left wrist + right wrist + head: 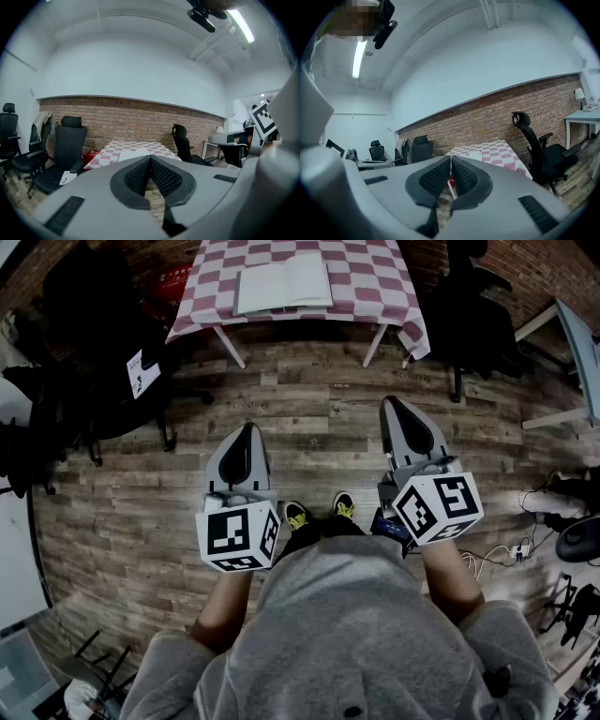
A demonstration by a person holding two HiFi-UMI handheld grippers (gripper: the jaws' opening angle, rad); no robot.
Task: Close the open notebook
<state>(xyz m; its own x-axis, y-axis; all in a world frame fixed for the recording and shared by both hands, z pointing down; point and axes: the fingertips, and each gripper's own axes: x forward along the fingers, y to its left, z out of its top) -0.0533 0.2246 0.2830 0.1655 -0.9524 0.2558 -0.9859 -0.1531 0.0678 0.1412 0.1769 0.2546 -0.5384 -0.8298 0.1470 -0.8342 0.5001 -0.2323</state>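
An open notebook [283, 283] with pale pages lies flat on a table [375, 277] covered in a pink and white checked cloth, at the top of the head view. Both grippers hang over the wooden floor, well short of the table. My left gripper [247, 429] points toward the table with its jaws shut and nothing between them. My right gripper [392, 405] is also shut and empty, level with the left one. In the left gripper view the table [117, 151] shows beyond the closed tips of the left gripper [150, 159]. The right gripper [450, 158] likewise faces the table [499, 152].
Black office chairs stand left [89, 334] and right [469, 306] of the table. A white desk [572, 352] sits at the far right, with cables [511, 549] on the floor. The person's shoes [319, 512] stand on the wooden planks [309, 409] between the grippers.
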